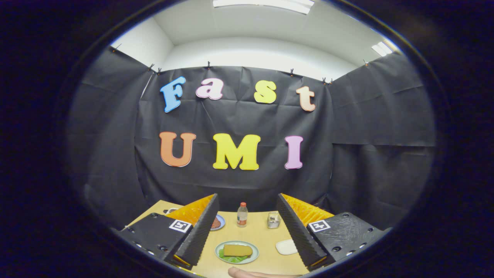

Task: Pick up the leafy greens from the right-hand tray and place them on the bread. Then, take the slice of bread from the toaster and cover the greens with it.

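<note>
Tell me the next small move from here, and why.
Probably just back the tool away and stop. Its fingers stand wide open with nothing between them, high above the table. On the plate ahead, a bread slice already lies over the greens, which peek out beneath it. The white tray looks bare, so the job seems done.

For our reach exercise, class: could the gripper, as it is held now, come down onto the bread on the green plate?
Probably yes. The gripper is open and holds nothing, and the bread lies on its plate between the fingers with bare table around it. The bottle stands beyond, out of the way.
</note>
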{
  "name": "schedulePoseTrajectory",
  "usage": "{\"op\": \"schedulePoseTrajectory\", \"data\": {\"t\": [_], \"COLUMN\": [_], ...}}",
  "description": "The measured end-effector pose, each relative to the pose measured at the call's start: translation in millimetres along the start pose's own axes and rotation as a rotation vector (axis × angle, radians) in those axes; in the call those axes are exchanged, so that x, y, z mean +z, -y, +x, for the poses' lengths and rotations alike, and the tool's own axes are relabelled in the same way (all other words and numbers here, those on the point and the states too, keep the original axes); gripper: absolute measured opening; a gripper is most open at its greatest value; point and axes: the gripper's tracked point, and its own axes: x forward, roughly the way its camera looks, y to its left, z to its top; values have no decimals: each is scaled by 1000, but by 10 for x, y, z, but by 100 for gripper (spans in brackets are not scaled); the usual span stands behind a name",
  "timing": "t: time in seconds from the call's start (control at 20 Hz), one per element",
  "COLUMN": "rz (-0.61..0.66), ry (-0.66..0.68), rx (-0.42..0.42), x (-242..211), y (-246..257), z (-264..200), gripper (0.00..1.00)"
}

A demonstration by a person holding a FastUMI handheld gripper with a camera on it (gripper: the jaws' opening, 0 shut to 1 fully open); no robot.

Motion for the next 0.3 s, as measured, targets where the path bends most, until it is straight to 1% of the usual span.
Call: {"op": "schedulePoseTrajectory", "data": {"t": [0.15, 0.3], "rz": [-19, -21], "ry": [-10, -19], "rx": [20, 18], "x": [-125, -199], "y": [-21, -2], "z": [-92, -97], "gripper": [94, 96]}}
